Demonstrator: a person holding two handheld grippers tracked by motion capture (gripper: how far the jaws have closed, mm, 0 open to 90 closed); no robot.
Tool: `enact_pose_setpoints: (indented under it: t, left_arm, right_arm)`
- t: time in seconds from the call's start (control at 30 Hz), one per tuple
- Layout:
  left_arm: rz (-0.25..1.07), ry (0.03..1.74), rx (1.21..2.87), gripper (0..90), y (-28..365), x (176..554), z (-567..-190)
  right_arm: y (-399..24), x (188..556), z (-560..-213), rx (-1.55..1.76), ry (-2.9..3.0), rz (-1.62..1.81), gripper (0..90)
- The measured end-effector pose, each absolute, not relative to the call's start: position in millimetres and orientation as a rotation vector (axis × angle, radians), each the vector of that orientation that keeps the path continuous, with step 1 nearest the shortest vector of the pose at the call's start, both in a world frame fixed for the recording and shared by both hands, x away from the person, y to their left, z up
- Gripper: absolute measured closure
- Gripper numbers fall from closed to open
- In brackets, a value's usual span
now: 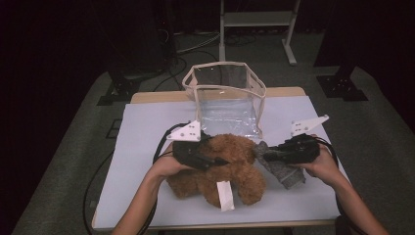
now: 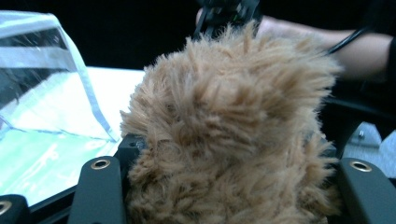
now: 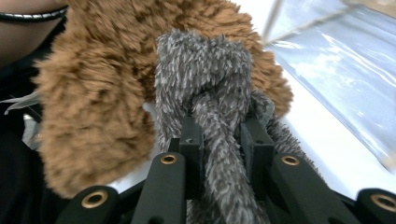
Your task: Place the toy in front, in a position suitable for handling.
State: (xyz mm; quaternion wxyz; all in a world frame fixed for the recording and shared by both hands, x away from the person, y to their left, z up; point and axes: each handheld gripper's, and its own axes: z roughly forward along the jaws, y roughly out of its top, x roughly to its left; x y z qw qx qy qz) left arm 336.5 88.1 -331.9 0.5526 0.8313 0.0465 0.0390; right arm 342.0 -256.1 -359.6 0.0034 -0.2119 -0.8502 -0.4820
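Near the counter's (image 1: 147,147) front edge, left tongs (image 1: 215,160) clamp the brown teddy bear (image 1: 230,171); right tongs (image 1: 266,154) clamp its grey scarf (image 1: 284,171).

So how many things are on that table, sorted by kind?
Soft toys: 1, the brown plush bear
Cloth items: 1, the grey fuzzy scarf
Bags: 1, the clear plastic bag
Hand-held grippers: 2, left gripper, right gripper
Total: 5

Brown plush teddy bear (image 2: 233,135) fur hides the left gripper (image 2: 233,186) jaw tips. Beside the bear, the grey fuzzy cloth (image 3: 205,93) covers the right gripper (image 3: 222,135) pads. Clear plastic bag (image 2: 42,79) is cut off at the frame edge.
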Motion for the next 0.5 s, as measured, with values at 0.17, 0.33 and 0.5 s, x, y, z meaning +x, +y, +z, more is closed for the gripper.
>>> enact_pose_setpoints:
  t: [0.17, 0.33, 0.5]
  left_arm:
    - [0.085, 0.087, 2.115, 35.7, 52.5, 342.6, -342.1]
    - [0.092, 0.052, 2.207, 33.6, 27.0, 341.4, -348.5]
    - [0.097, 0.055, 2.246, 26.3, 21.1, 340.5, -346.8]
  right_arm:
    - [-297.6, 332.3, -364.7, -0.801, -2.679, -1.502, 73.2]
    - [-328.9, 322.6, -386.8, -0.954, -2.713, -1.417, 72.8]
    - [-346.7, 318.5, -418.5, -1.067, -2.717, -1.321, 69.5]
